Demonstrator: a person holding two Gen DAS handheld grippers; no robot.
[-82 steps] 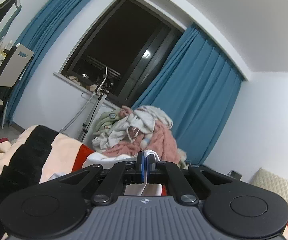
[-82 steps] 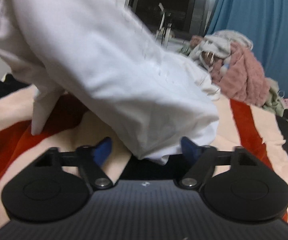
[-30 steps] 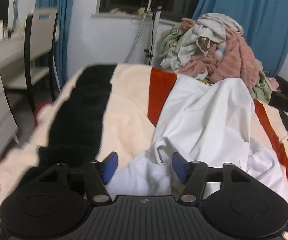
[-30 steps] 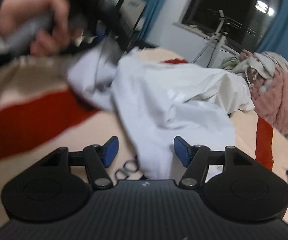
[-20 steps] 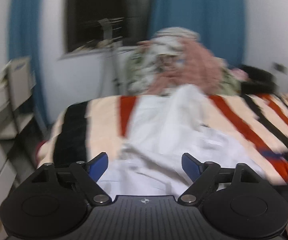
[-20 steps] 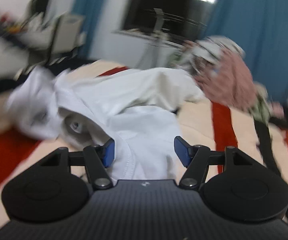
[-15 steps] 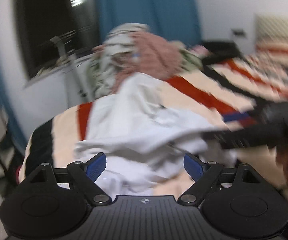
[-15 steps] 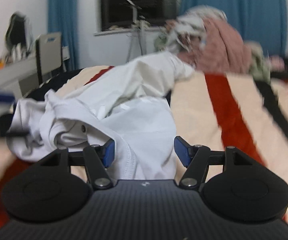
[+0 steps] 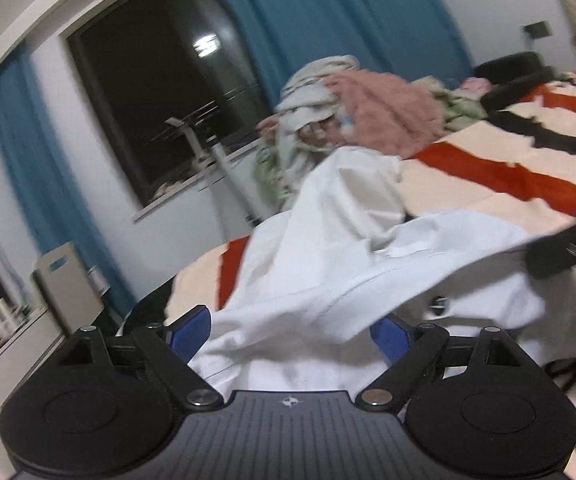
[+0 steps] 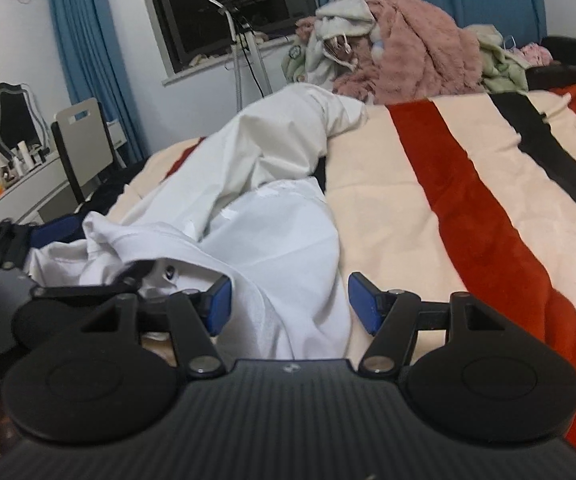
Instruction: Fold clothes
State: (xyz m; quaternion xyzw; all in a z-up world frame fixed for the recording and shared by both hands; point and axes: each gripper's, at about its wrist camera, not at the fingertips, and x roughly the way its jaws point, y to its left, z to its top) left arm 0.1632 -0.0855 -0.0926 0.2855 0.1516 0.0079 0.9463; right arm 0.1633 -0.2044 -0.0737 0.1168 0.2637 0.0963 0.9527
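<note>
Clearly little is folded yet: the white garment [image 10: 272, 200] lies crumpled on the striped blanket [image 10: 467, 184], near its window-side edge, with left gripper [image 9: 291, 330] and right gripper [image 10: 288, 304] both spread apart, empty.

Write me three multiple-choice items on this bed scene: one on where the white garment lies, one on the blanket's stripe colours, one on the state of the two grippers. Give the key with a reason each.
1. Where does the white garment lie?
A. On the striped blanket
B. On the chair
C. On the windowsill

2. Which stripes cross the cream striped blanket?
A. Blue and green
B. Red and black
C. Yellow and purple

3. How do the left gripper and right gripper stand?
A. Both open
B. Both shut
C. Only the left shut

Key:
1 A, the cloth sprawls over the blanket in front of the clothes pile.
2 B, red and black bands run across the cream.
3 A, each pair of blue pads stands wide apart, with cloth between them but unclamped.
</note>
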